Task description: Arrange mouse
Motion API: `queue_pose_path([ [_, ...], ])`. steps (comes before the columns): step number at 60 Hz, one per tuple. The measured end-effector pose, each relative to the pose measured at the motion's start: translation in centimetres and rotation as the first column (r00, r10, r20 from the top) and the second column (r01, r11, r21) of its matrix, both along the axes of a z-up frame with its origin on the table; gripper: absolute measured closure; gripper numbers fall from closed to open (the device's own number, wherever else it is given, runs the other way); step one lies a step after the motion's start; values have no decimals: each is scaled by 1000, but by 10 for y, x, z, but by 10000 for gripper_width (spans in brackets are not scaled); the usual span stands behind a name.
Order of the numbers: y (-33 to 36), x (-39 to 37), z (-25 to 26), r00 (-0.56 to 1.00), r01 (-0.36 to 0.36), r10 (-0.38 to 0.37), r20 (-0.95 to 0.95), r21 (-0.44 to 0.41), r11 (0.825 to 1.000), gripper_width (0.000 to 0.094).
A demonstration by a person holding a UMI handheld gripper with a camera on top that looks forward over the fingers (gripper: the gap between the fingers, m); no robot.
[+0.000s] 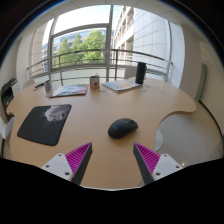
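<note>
Mouse (123,127) sits on the desk (100,110) just ahead of my tongs (113,160), which gape empty; I judge the mousepad (44,123), off to their left, is its destination.

Bare table (95,120) lay ahead of the open fingers (78,157), in the lower middle of the frame, with free passage between them and forward. The mouse (122,127) sat just right of centre, the one thing in that path. The mat (44,123) filled the left side. Along the top stood a book (70,90), a cup (95,82), papers (122,86) and a dark speaker (141,72), well beyond the mouse. A curved cutout in the table edge opened at the right.
</note>
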State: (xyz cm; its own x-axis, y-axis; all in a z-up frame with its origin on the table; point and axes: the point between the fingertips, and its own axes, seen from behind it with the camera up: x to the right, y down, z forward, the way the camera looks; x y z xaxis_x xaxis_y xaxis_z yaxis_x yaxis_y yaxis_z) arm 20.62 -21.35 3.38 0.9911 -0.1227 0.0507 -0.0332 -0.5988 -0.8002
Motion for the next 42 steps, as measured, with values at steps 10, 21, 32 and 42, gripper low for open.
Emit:
queue_pose_path([
  [10, 60, 25, -36, 998, 10, -13, -62, -42, 999, 90],
  [21, 105, 35, -46, 994, 17, -23, -108, -51, 999, 92],
  [32, 139, 31, -49, 999, -11, 9, -44, -38, 999, 235],
  [42, 150, 23, -47, 999, -46, 46, -17, -26, 999, 456],
])
